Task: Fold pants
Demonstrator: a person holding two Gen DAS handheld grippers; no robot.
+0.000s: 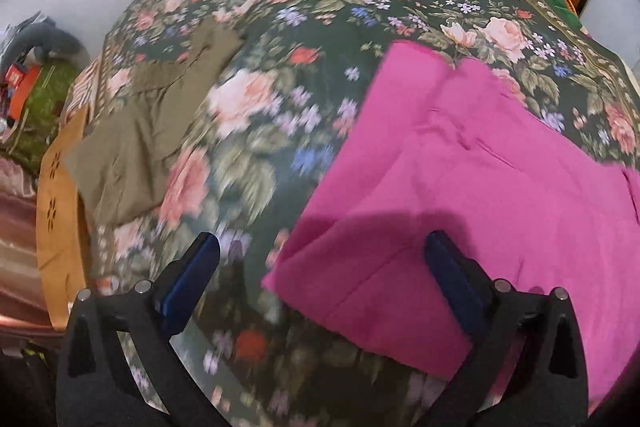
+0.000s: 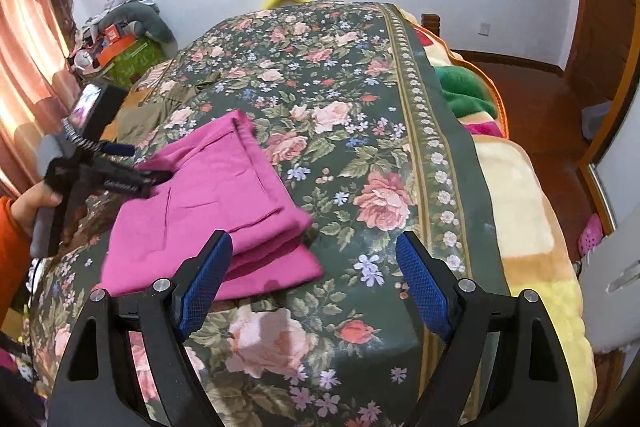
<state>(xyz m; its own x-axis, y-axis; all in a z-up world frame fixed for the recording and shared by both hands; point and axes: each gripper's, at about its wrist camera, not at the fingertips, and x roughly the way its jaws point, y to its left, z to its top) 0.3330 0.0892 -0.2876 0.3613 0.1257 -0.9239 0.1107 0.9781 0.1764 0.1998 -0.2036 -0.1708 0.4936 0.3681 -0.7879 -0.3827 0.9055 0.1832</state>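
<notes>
Pink pants [image 1: 472,171] lie folded in layers on the floral bedspread [image 1: 288,3]; they also show in the right wrist view [image 2: 216,199]. My left gripper [image 1: 322,247] is open and empty, its right finger over the near corner of the pants. In the right wrist view the left gripper [image 2: 136,163] hovers at the pants' left edge. My right gripper [image 2: 314,247] is open and empty, just right of the folded stack's near corner. A second, olive-green garment [image 1: 160,107] lies at the bed's left side.
The floral bedspread [image 2: 360,131] covers the bed, with a yellow and green blanket [image 2: 516,187] along its right edge. Clutter [image 2: 120,39] is piled beyond the bed's left corner. A wooden door [image 2: 600,7] and floor lie to the right.
</notes>
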